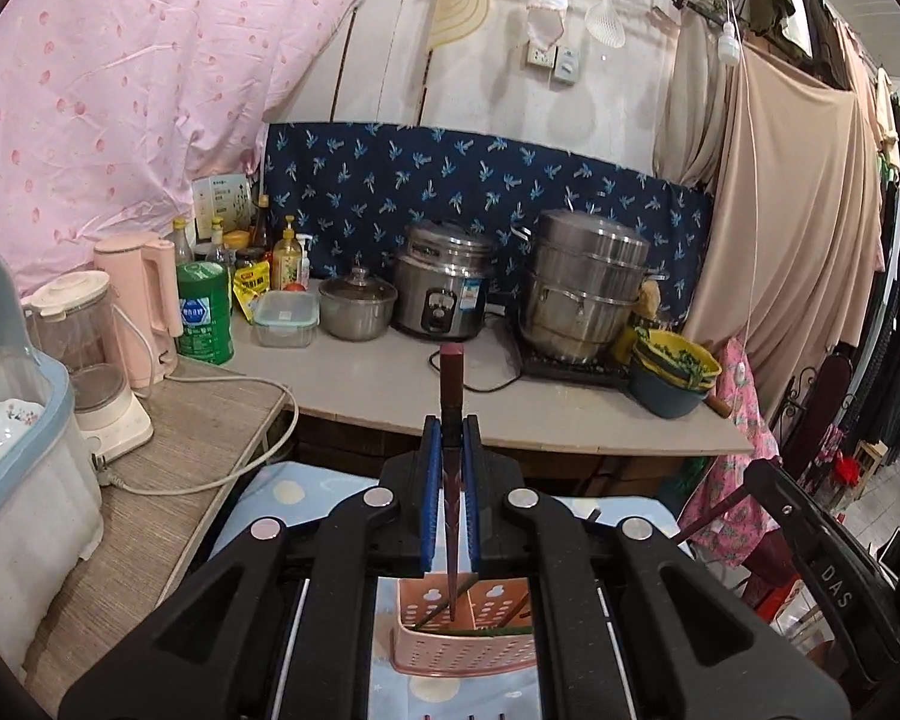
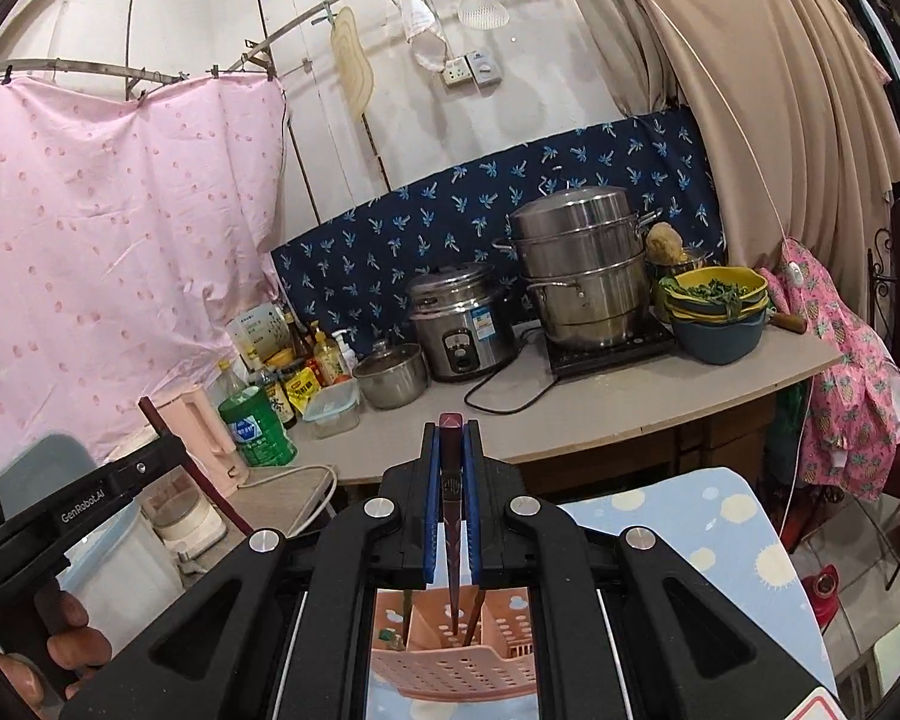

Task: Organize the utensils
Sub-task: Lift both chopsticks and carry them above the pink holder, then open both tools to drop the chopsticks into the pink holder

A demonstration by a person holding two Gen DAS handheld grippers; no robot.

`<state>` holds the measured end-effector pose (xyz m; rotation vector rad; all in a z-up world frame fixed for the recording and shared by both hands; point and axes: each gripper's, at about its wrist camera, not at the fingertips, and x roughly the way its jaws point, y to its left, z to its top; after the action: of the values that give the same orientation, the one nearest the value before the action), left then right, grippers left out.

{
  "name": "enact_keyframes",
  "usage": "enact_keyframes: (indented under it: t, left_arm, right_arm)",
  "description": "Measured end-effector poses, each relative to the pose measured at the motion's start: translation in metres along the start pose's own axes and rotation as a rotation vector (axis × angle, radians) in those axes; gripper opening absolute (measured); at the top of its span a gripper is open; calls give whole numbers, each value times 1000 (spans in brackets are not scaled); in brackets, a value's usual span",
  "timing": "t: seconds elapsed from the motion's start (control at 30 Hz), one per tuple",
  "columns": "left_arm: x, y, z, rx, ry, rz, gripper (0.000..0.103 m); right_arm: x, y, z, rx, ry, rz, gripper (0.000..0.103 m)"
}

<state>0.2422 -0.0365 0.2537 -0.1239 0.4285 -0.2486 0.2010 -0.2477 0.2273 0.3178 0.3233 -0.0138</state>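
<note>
Gripper [image 1: 452, 444] clamping chopstick [image 1: 452, 396], holder [image 1: 462, 648] holding chopsticks

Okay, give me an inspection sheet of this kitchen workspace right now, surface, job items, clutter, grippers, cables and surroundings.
Surface: grey counter against the wall; blue cloth with pale dots under the holder.
Job's things: pink perforated utensil holder below both grippers, sticks already in it; one dark red chopstick in the left gripper, another chopstick in the right.
Clutter: rice cooker, stacked steamer pot, small lidded pot, green canister, pink kettle, blender, bowls of greens.
Grippers: left gripper shut on chopstick; right gripper shut on chopstick.
Cables: black cord on counter; white cord by blender.
Surroundings: pink sheet, blue patterned cloth, beige curtain.
</note>
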Motion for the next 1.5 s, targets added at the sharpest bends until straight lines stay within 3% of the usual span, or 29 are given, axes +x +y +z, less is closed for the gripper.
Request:
enact_keyframes:
  t: [0.33,0.6,0.8,1.2,1.5]
  left_arm:
    - [35,10,-29,-10,84,26,7]
    - [40,11,-40,2,105,41,9]
    - [32,14,-42,-3,98,51,25]
    - [8,13,-53,9,94,61,25]
    - [-15,13,-76,27,101,75,25]
  right_arm:
    - [27,-7,-30,-10,83,-24,7]
    - [20,-8,-33,-4,76,-26,10]
    - [7,-7,-33,-2,64,-17,20]
    - [-24,-3,-51,2,75,5,20]
    - [-52,-7,-86,9,125,9,20]
